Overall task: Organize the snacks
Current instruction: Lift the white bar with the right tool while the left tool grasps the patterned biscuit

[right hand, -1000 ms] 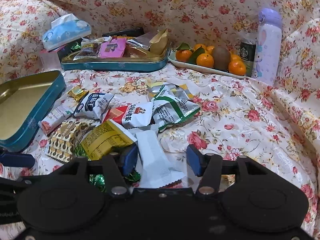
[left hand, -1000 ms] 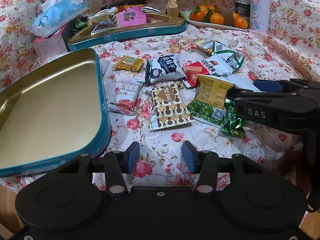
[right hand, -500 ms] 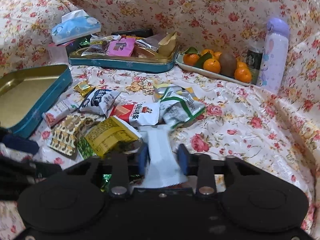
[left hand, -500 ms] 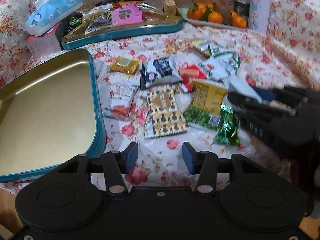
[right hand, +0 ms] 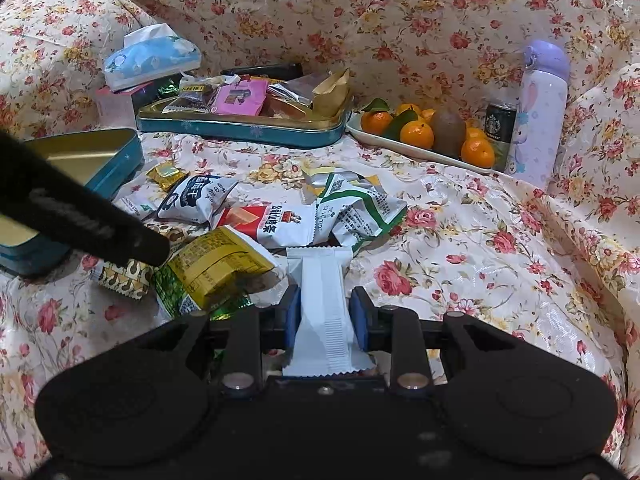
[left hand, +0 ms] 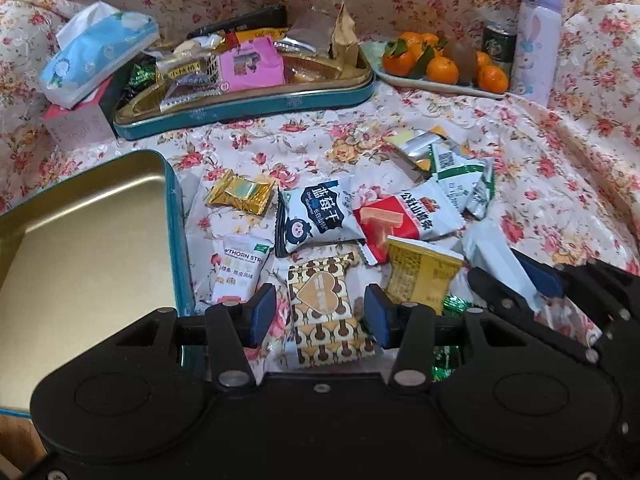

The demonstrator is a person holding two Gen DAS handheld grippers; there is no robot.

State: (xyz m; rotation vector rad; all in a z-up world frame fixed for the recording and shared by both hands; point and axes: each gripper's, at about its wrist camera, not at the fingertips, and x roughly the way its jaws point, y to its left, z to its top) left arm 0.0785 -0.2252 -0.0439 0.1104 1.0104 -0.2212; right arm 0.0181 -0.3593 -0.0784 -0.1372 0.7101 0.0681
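**White wrapper pinched as the sorting of snacks gets under way**

White and long, a sealed packet (right hand: 323, 304) now sits clamped between the blue pads of the right gripper (right hand: 325, 320). A second ago those jaws stood wide on either side of it; they have just closed on its middle, and its far end rests on the flowered cloth (right hand: 500, 240) beside the heap. That reads as the pick made and the carry to a tin not yet begun.

Meanwhile the left gripper (left hand: 316, 314) has slid in over the brown-and-gold heart packet (left hand: 326, 312), which now lies between its fingers; they stay apart and touch nothing, so this looks like the next pick lining up.

Two teal tins are out: the near one (left hand: 176, 240) shows only bare gold as far as can be seen, the far one (left hand: 248, 110) is already heaped with snacks. About ten packets lie loose on the cloth between them, counting the two under the grippers; the green foil ones low down are partly hidden. At the back stand one tissue pack (left hand: 96, 56), one plate of oranges (left hand: 440, 84), one dark can (left hand: 498, 46) and one lilac bottle (left hand: 536, 36).
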